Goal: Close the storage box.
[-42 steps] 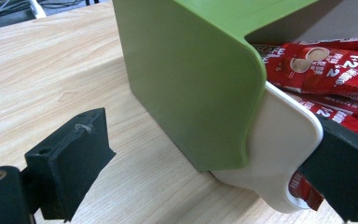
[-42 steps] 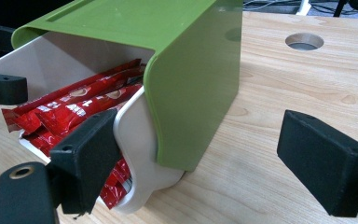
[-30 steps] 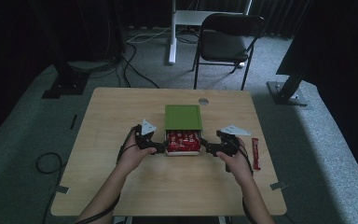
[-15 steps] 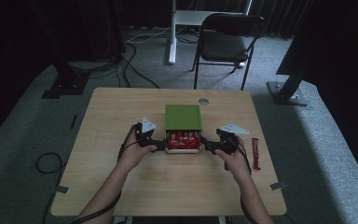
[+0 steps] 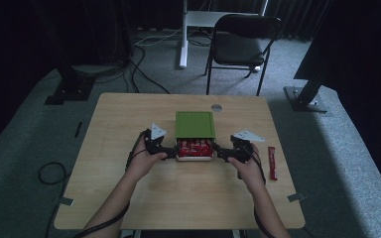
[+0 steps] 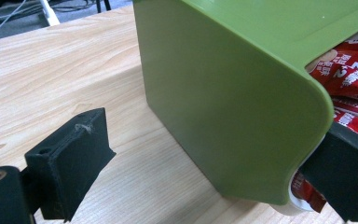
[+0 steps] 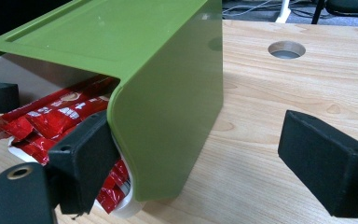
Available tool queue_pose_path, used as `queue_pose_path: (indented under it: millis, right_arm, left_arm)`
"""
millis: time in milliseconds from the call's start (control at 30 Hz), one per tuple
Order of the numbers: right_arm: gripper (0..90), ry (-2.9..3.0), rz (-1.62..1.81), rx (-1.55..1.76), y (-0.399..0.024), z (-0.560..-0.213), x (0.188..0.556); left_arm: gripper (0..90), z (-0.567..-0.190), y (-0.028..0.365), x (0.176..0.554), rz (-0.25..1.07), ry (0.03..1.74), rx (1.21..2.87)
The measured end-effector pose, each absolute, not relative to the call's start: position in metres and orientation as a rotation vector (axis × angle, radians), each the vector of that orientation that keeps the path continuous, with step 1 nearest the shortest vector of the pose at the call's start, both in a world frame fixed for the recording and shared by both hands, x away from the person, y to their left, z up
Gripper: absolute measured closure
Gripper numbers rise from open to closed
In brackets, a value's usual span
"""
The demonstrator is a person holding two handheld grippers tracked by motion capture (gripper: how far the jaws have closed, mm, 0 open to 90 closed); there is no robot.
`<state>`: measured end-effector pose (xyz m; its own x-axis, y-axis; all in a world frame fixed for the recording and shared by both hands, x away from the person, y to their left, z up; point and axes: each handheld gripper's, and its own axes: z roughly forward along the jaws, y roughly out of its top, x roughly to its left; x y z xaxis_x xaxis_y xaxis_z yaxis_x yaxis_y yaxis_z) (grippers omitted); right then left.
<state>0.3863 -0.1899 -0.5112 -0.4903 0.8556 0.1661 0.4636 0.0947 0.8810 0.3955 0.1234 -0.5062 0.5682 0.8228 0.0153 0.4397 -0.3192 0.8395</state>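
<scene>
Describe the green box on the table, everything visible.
The green box looks like smooth matte plastic with rounded corners and a recessed flat top. It is a sleeve around a white drawer, pulled partly out toward the person and full of red packets. It sits flat near the table centre. The left gripper and right gripper stand open at the drawer's two near corners.

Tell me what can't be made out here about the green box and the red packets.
- Drawer depth: high view, the green box covers its rear.
- Packets count and print: right gripper view, box overhang and blur hide them.
- Left claw contact: left gripper view, the box corner hides whether the inner jaw touches the drawer.
- Loose packet: high view, too small to read.
</scene>
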Motion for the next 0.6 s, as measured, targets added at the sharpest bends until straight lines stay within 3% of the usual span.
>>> queue_pose_path:
  millis: [600]
  right_arm:
    - [11.3,1.981,1.35,1.298,-0.1882,-0.5112,0.3887]
  left_arm:
    - [6.7,-0.5069,0.1219,0.3983,0.582,1.022,1.965]
